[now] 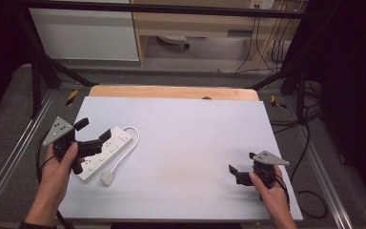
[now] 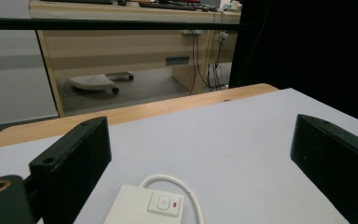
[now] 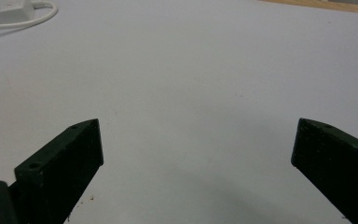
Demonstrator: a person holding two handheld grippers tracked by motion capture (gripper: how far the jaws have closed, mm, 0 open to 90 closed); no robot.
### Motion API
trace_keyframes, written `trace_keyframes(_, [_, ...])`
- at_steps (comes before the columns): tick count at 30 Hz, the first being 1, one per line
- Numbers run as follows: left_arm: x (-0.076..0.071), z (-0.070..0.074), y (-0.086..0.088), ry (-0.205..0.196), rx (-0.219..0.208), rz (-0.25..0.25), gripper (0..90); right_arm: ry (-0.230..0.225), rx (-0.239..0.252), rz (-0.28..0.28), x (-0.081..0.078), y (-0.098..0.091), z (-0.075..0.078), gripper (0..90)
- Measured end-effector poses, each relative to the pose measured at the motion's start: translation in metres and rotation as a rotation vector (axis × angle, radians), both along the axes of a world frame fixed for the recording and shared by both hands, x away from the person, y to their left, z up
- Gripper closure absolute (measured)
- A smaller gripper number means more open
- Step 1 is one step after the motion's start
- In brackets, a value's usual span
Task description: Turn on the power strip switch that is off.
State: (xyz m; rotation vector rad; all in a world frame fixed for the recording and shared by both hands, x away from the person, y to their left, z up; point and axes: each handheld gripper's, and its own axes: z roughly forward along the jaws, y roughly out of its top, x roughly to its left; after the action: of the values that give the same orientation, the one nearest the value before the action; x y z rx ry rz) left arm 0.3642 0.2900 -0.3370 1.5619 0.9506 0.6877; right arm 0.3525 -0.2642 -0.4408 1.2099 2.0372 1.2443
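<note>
Hovering over the near end of a white power strip (image 1: 106,152), the left claw (image 1: 93,131) has its jaws spread wide and grips nothing. In the left gripper view the two black jaws stand well apart on either side of the strip's switch end (image 2: 145,206), where a rocker switch (image 2: 165,204) with a small red mark faces up and a white cable (image 2: 186,189) loops away. The strip lies diagonally on the left part of the pale desk (image 1: 186,143); its cable curves round its far end and runs back to a white plug (image 1: 107,178) lying just beside its near end. The person's left hand (image 1: 57,167) holds that claw from below. At the right near corner, the right claw (image 1: 234,171), held in the right hand (image 1: 271,193), is likewise open, jaws wide apart over bare desk surface, well apart from the strip. No container stands on the desk. A wooden edge (image 1: 171,92) borders the far side.
</note>
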Motion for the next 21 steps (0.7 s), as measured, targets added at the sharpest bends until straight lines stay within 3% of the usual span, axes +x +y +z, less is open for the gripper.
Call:
trace_keyframes(6, [-0.014,-0.010,0.010,-0.003,-0.009,0.024,5.0,0.001,-0.003,0.004,0.001,0.000,-0.001,2.6])
trace_keyframes(21, [-0.042,-0.031,0.022,0.025,-0.004,0.007,4.8,0.004,-0.005,-0.002,0.001,0.000,-0.001,2.6])
